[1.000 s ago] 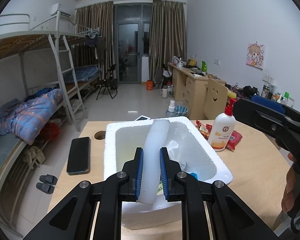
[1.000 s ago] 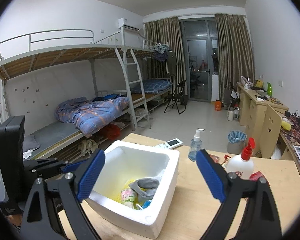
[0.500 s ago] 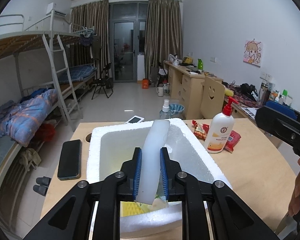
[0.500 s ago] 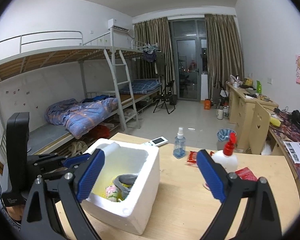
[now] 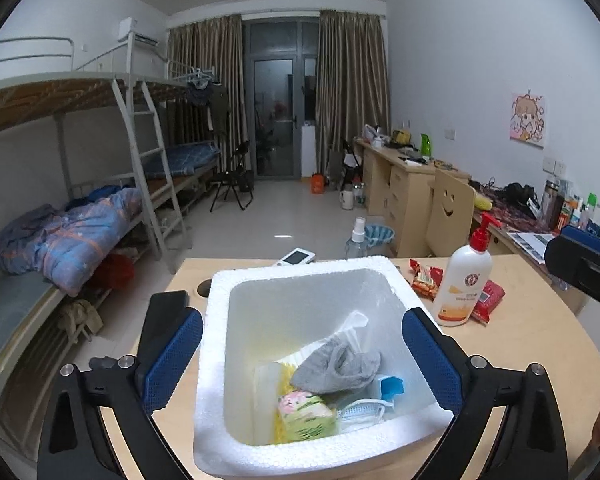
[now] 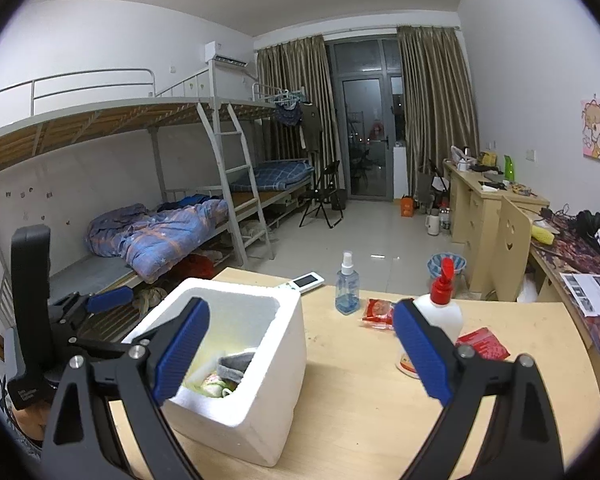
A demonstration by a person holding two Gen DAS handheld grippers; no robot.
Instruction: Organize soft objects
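The left gripper (image 5: 302, 354) is held over the white foam box (image 5: 216, 364), which fills the lower centre of the left wrist frame; its jaws have just been opening and now stand wide apart, one blue pad on either side of the box, with nothing pressed between them; inside the box, toward the lower middle of the frame, a grey sock (image 5: 338, 368) is seen lying on top of a floral tissue pack (image 5: 306, 418), a white face mask (image 5: 360, 414) and a clear plastic bag (image 5: 352, 326); a translucent white roll (image 5: 269, 380) is seen lying at the left of this heap; a black phone (image 5: 166, 304) is partly hidden behind the left pad at the left of the frame; a white pump bottle with a red top (image 5: 464, 284) stands on the wooden table (image 5: 512, 344) at the right, beside red snack packets (image 5: 424, 280). In the right wrist frame the right gripper (image 6: 300, 350) is likewise spread wide, empty, above the table to the right of the box (image 6: 272, 364); the left gripper (image 6: 52, 320) is seen at the left edge; a blue spray bottle (image 6: 348, 292) and a white remote (image 6: 308, 281) stand and lie toward the centre of the frame.
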